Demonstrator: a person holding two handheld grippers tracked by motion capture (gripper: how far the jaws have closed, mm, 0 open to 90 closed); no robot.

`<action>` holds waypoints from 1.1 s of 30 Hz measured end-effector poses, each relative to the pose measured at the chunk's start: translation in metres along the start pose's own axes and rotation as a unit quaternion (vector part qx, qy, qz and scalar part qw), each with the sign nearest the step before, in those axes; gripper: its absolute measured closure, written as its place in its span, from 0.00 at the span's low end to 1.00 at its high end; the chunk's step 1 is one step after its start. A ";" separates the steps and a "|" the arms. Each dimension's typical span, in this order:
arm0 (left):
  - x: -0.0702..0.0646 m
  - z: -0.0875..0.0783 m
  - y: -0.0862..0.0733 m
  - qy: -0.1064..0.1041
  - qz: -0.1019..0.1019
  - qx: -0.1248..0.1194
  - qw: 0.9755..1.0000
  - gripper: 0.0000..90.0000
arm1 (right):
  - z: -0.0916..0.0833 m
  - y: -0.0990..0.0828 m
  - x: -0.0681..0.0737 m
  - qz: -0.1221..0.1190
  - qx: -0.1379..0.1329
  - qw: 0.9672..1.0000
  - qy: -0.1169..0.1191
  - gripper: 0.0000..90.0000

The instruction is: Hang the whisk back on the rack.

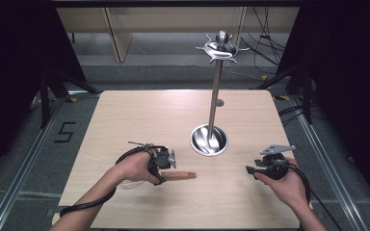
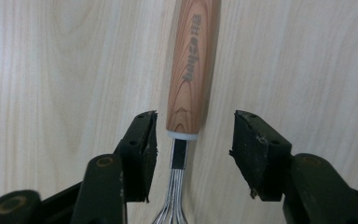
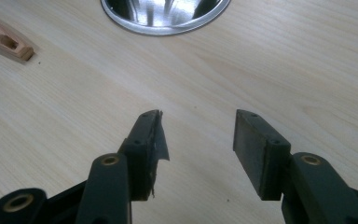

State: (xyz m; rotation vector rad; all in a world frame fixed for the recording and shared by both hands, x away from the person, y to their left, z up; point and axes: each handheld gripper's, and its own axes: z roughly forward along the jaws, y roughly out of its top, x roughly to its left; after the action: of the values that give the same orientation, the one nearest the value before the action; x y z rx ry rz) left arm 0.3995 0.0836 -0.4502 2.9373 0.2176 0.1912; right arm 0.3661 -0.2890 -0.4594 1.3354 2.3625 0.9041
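A whisk with a wooden handle (image 1: 180, 175) lies flat on the table in front of the stand. In the left gripper view its handle (image 2: 193, 60) runs away from me and its metal wires (image 2: 171, 205) start between my jaws. My left gripper (image 2: 193, 126) is open and straddles the whisk's neck, with neither pad touching it. In the high view the left gripper (image 1: 166, 166) sits over the whisk's left part. My right gripper (image 1: 253, 169) (image 3: 198, 121) is open over bare wood at the right, with nothing in it.
A tall steel utensil stand rises mid-table from a round dish base (image 1: 209, 139) (image 3: 163, 14), with a pole (image 1: 215, 96) and a ring of hooks (image 1: 221, 48) on top. The handle's far end (image 3: 4, 42) has a hanging hole. Dark floor surrounds the table.
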 end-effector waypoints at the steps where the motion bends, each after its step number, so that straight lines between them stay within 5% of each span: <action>1: 0.001 0.001 0.000 -0.003 -0.002 0.002 1.000 0.56 | 0.000 0.000 0.000 -0.001 -0.001 1.000 0.000 0.58; 6: 0.005 0.008 0.003 -0.004 0.005 0.021 1.000 0.59 | -0.002 0.000 0.001 0.006 0.022 1.000 0.001 0.58; 18: 0.010 0.016 0.003 -0.013 0.005 0.053 0.999 0.65 | 0.000 -0.001 0.001 0.000 0.011 1.000 0.004 0.58; 19: 0.006 0.019 0.003 -0.017 -0.021 0.034 0.999 0.66 | -0.001 0.000 0.002 0.010 0.014 1.000 0.005 0.58; 21: 0.010 0.019 0.003 -0.015 0.001 0.051 0.999 0.67 | -0.001 -0.001 0.002 0.010 0.014 1.000 0.005 0.58; 22: 0.007 0.022 0.002 -0.022 -0.020 0.036 0.999 0.68 | 0.000 -0.001 0.001 -0.001 0.011 1.000 0.004 0.58; 23: 0.010 0.022 0.003 -0.020 0.003 0.059 0.998 0.70 | 0.004 -0.003 0.002 0.002 -0.012 1.000 0.001 0.58; 33: 0.009 0.026 0.003 -0.024 0.007 0.070 0.997 0.78 | 0.002 -0.001 0.001 -0.009 -0.003 1.000 0.003 0.58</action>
State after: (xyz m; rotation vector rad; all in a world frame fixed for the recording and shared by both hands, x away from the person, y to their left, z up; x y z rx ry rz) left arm 0.4128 0.0779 -0.4734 3.0782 0.2117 0.1123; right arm 0.3660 -0.2881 -0.4615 1.3099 2.3697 0.9098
